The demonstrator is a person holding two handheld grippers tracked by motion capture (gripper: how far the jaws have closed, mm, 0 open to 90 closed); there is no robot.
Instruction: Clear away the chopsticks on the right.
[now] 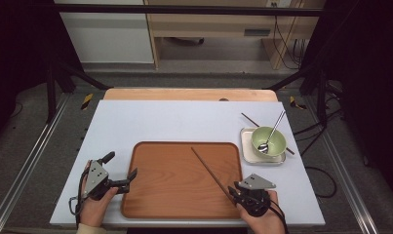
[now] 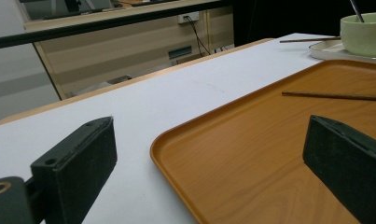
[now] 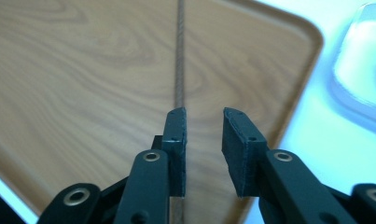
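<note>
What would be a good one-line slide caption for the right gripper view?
Right gripper, jaws slightly apart, above a wooden tray beside a thin brown chopstick.

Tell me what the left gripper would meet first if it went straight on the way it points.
Probably the brown tray: the left gripper, jaws wide open, points at its near-left edge, and beyond that the chopstick, though depth is unclear.

Chopsticks: two, one chopstick on the tray [image 1: 211,172] and a second chopstick by the plate [image 1: 249,119]
Trays: one wooden tray [image 1: 165,185]
Bowls: one green bowl [image 1: 277,139]
Spoons: one spoon [image 1: 273,130], standing in the bowl
Plates: one square white plate [image 1: 246,146] under the bowl
Hand-held grippers: two, the left hand-held gripper [image 1: 120,170] and the right hand-held gripper [image 1: 231,189]
Surfaces: one white surface [image 1: 174,122]
</note>
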